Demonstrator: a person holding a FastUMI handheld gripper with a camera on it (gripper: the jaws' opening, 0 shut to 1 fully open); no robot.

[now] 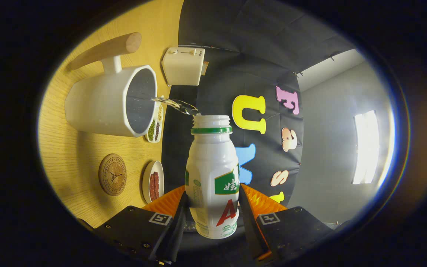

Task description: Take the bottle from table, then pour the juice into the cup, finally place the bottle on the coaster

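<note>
Pouring juice [174, 104] from the bottle [212, 174], jaws clenched on its sides, keeping the open neck aimed into the cup [111, 102], tilting steadily, avoiding splashes.

We see a wooden table [72, 163] carrying a white cup [98, 105] with a wooden handle, a round coaster [112, 174], two small dishes [152, 181] and a white toaster [182, 66].
</note>
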